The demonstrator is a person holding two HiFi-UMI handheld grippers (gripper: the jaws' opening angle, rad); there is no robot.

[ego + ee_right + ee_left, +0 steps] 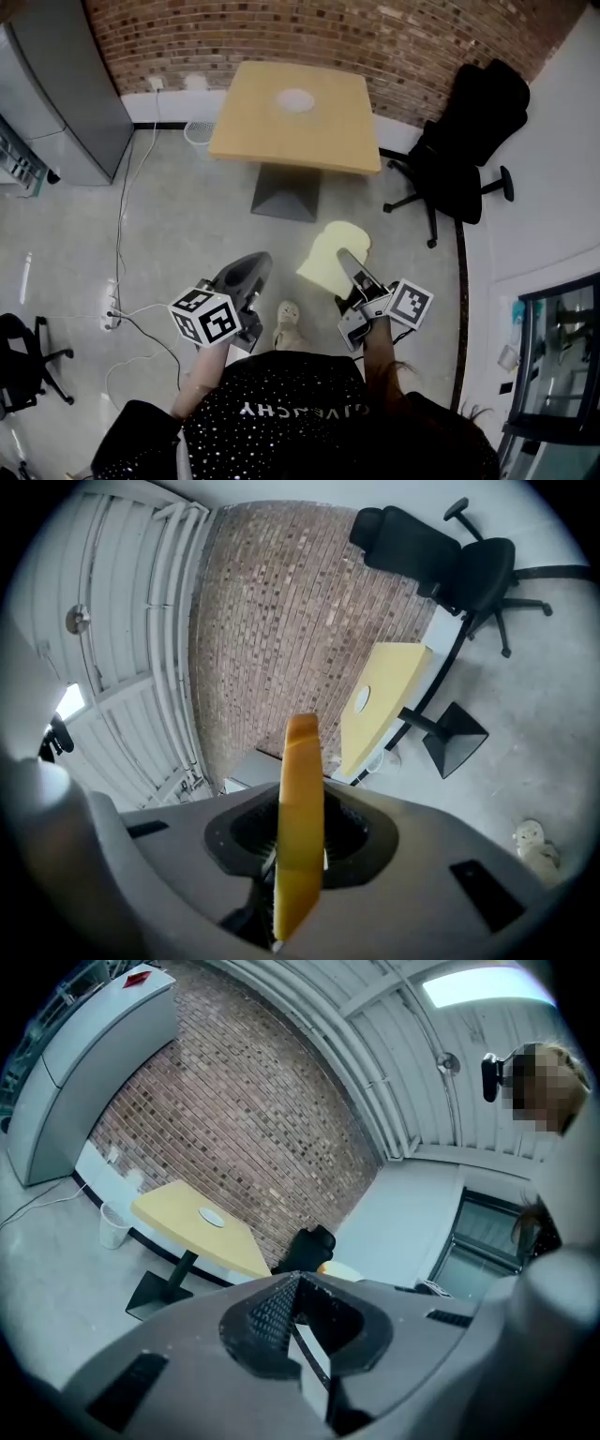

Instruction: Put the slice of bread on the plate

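A pale yellow slice of bread point(328, 255) is held over the floor, well short of the table, and my right gripper point(351, 269) is shut on it. In the right gripper view the bread point(300, 827) stands on edge between the pads. A small white plate point(294, 100) lies on the yellow square table point(272, 136) ahead, by the brick wall. The plate point(362, 699) and the table point(389, 700) show far off in the right gripper view, and the plate point(212, 1217) shows again in the left one. My left gripper point(246, 273) is level at the left, its jaws shut on nothing point(292, 1288).
A black office chair point(464, 141) stands right of the table. A grey cabinet point(66, 94) is at the far left, with a white basket point(199, 133) by the wall. Cables and a power strip point(111, 306) lie on the floor, and a small pale figure point(289, 323) lies near my feet.
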